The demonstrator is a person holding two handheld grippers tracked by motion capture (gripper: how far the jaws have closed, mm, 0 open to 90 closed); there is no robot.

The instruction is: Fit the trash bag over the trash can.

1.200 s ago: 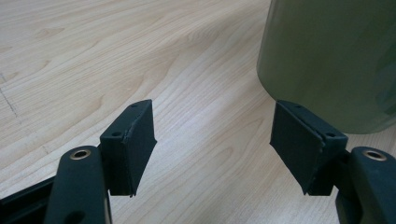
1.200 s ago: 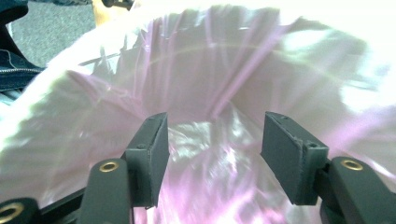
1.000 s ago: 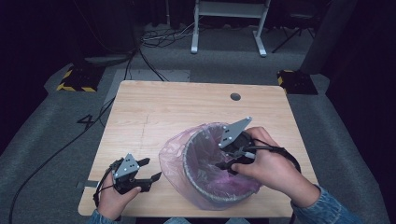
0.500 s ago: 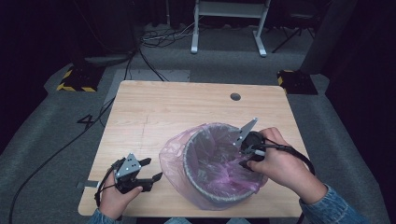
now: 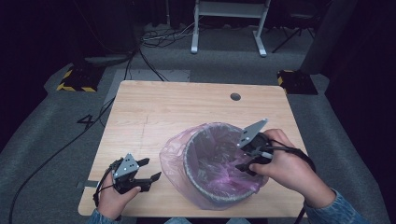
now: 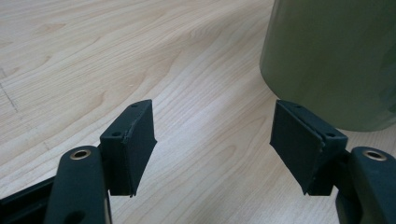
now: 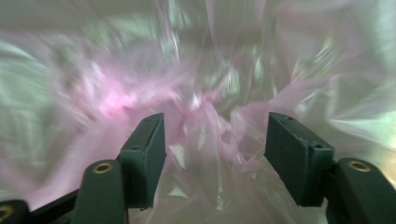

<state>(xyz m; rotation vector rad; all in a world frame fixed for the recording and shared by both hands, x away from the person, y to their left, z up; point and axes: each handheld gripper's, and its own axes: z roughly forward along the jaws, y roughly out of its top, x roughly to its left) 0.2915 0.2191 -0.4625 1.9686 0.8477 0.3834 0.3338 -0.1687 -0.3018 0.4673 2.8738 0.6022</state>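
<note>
A dark "4" (image 5: 87,121) is marked on the grey floor (image 5: 51,140), left of the table (image 5: 187,107), at the frame's left middle. Nothing else is readable.

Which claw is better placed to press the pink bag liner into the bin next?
Probably the right claw: it is open over the bin rim, facing the pink bag liner. The left claw is beside the bin.

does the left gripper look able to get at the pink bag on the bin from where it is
Probably yes. The left gripper rests on the table with its jaws open and pointed toward the bin, and bare wood lies between them. The pink bag drapes over the near side, with nothing blocking it.
</note>
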